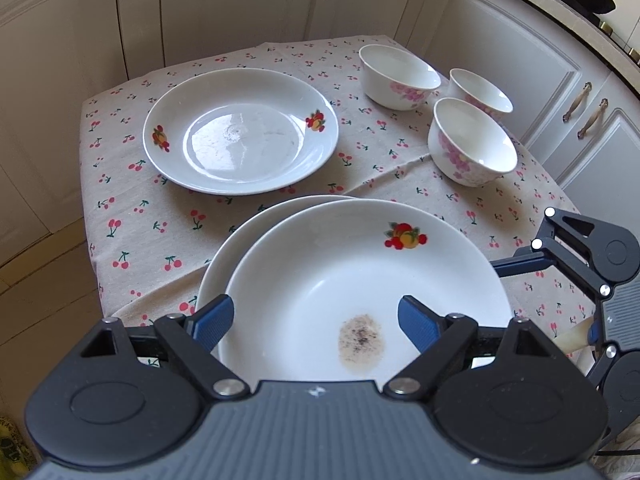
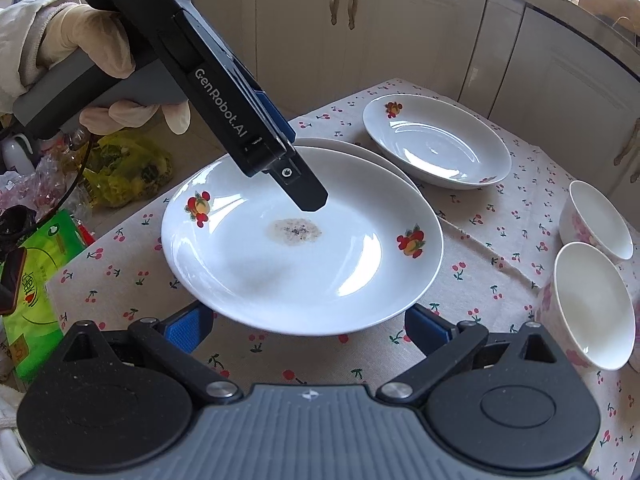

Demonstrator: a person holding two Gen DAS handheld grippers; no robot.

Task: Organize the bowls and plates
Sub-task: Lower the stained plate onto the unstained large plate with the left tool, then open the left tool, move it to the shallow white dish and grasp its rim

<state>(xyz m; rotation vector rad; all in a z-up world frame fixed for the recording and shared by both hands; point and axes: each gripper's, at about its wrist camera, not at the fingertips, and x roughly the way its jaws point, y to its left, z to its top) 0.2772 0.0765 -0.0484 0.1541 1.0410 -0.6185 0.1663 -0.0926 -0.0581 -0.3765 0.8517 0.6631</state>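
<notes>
Jaws of the left gripper (image 1: 316, 320) stand apart over the top plate (image 1: 368, 280), pressing on nothing; jaws of the right gripper (image 2: 308, 330) also gape, just short of that plate's near rim and empty. Stacking looks barely begun: the top plate sits offset on a second plate (image 1: 240, 240) at the worktop's (image 1: 168, 224) near edge, while a third plate (image 1: 240, 132) lies alone, well apart. Three bowls (image 1: 472, 142) stand separately near each other on the right, none nested. Left to do, probably: squaring the pair, adding the third plate, nesting the bowls. Every dish is empty, though the top plate carries a brownish speckled stain (image 1: 362, 340) at its centre.
</notes>
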